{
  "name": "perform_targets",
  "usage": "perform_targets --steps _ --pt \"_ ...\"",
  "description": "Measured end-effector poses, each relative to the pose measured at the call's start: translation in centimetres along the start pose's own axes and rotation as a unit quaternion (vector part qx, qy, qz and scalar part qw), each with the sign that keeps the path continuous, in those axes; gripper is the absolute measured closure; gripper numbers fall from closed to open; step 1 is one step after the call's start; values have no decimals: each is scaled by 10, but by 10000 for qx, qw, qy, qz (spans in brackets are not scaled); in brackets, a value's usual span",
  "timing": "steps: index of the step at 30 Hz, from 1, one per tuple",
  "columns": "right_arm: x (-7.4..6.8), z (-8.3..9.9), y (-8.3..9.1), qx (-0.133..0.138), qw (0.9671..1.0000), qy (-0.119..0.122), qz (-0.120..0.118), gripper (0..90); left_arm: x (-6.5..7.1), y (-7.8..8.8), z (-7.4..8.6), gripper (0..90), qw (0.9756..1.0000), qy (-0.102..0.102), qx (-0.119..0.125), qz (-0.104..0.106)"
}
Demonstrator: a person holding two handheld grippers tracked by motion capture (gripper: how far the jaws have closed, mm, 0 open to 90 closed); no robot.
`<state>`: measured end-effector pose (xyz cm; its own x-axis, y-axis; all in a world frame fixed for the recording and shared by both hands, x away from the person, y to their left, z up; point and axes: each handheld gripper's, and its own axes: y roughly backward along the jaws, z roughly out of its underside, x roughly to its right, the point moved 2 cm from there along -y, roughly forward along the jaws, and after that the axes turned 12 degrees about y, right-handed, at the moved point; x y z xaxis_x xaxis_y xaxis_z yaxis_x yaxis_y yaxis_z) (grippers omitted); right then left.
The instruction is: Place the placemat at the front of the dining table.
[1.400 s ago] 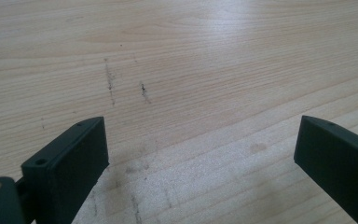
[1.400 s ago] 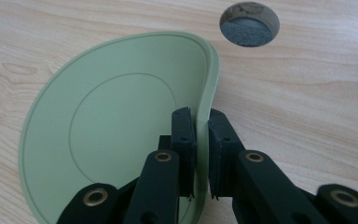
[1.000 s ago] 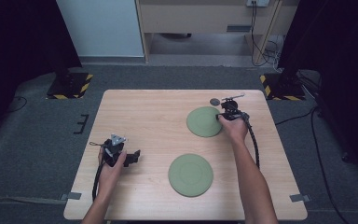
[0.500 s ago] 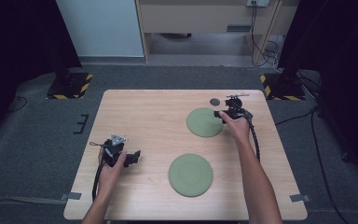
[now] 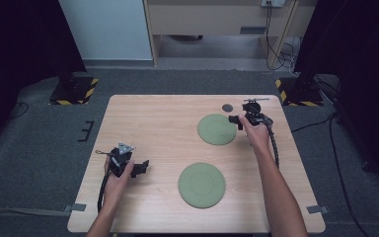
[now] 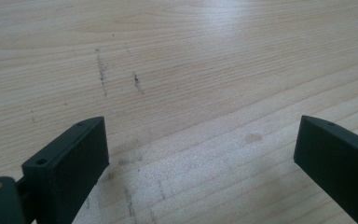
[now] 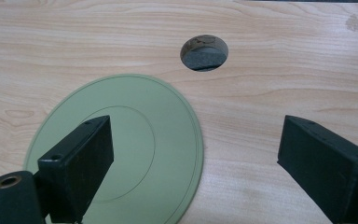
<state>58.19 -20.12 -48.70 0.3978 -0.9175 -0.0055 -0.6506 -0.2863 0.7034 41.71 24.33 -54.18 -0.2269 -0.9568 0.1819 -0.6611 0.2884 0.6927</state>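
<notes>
Presently the right tongs stand spread, empty, at the far plate's right rim, near the desk hole. Left tongs spread over bare wood, well apart from the near plate.

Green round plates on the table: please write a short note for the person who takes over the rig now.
Left tongs: open, holding nothing, low over bare wood at the near left of the light wooden table.
Right tongs: open, holding nothing, at the right edge of the far flat green round plate, one jaw over it.
The near flat green round plate lies apart, toward the front edge. A round hole in the tabletop is beyond the far plate.
Done: no plate gripped or lifted.
Left: probably close on the far plate's edge.
</notes>
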Motion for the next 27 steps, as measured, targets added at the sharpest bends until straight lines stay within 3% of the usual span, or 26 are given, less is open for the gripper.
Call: perform_targets --steps 3,12,20,27 --pt "-2 4 9 54 10000 51 -45 96 0 0 0 24 10000 -16 -18 -8" --pt "-3 26 46 183 9997 150 -93 89 -7 2 0 26 9997 215 -6 -68" --pt "-6 47 74 269 9993 216 -168 89 -6 3 1 26 9999 112 -85 -99" --pt "-11 69 83 242 9988 337 -244 87 -2 0 2 26 9998 3 -158 -114"
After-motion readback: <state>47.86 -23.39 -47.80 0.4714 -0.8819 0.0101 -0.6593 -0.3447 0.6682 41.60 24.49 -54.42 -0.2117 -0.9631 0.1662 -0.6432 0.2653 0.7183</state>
